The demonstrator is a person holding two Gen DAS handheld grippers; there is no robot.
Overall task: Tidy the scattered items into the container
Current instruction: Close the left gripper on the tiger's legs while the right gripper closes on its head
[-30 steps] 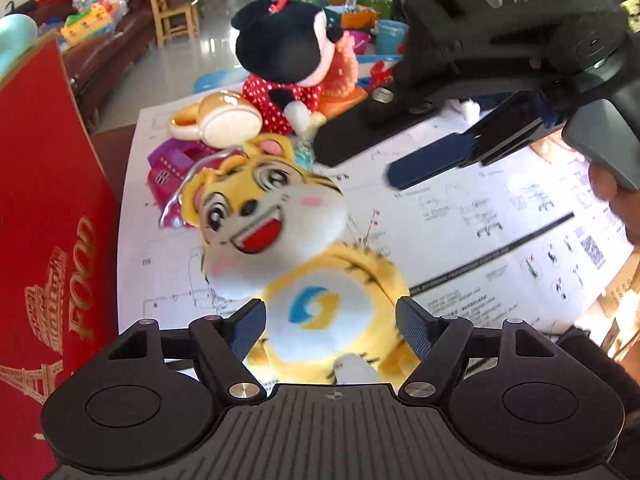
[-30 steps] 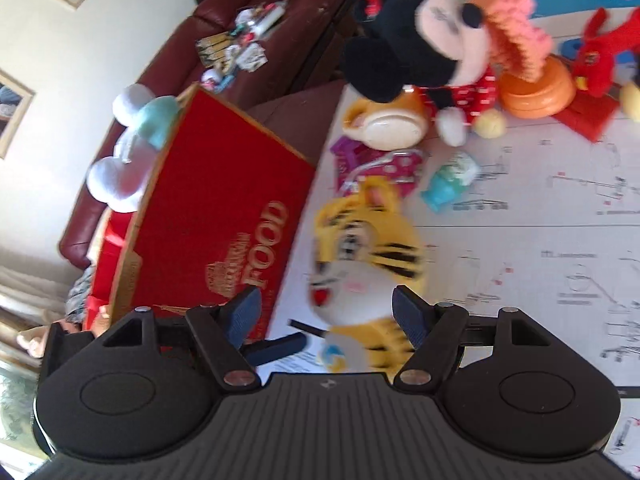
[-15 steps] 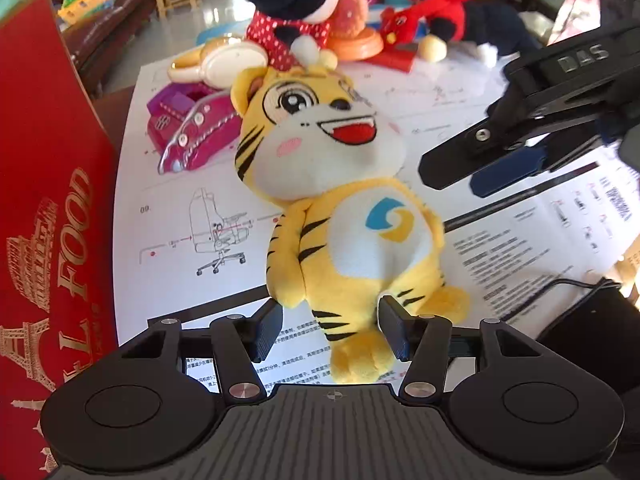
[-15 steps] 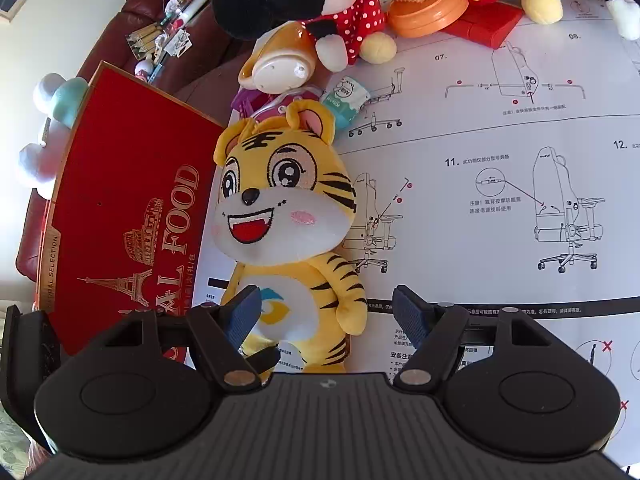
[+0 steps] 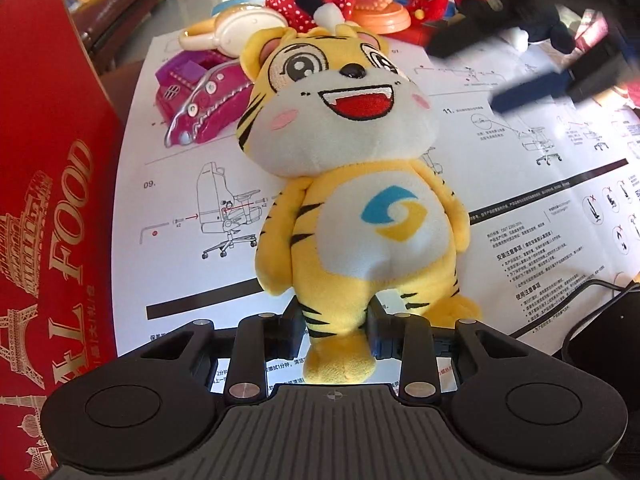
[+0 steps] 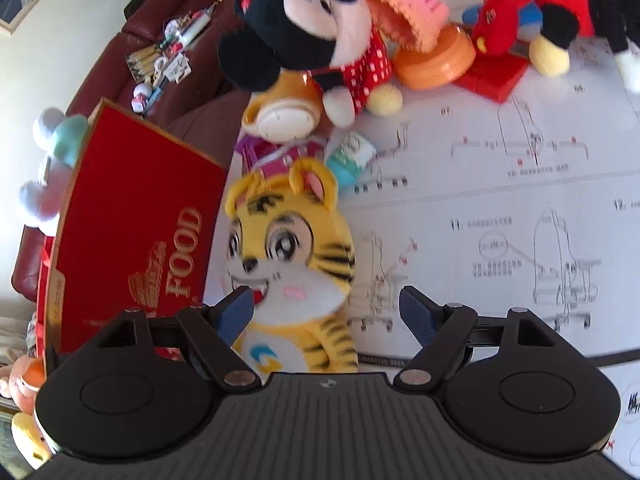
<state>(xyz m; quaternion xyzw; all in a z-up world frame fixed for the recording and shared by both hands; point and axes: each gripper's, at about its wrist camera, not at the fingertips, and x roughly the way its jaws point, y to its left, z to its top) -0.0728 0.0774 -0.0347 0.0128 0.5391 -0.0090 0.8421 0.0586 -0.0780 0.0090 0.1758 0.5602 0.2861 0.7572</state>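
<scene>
Our left gripper [image 5: 335, 330] is closing on the tiger [image 5: 352, 184]: its fingers [image 5: 290, 330] sit either side of one plush leg, and the pads look to be pressing the fabric. The tiger lies face up on the paper-covered surface [image 5: 520, 184], just beside the red box [image 5: 44, 200] that we take to be the container.

Our right gripper [image 6: 326, 312] hangs above the tiger's head, fingers [image 6: 236, 312] spread and widening, with nothing between them.

The worry is the grip. We hold only a thin, soft leg, so the heavy head may swing on lifting, and the leg could slip out. The dangling body could also catch the box wall, or knock the pink toy [image 5: 200, 100] close by. The right gripper is near enough to bump the tiger.
</scene>
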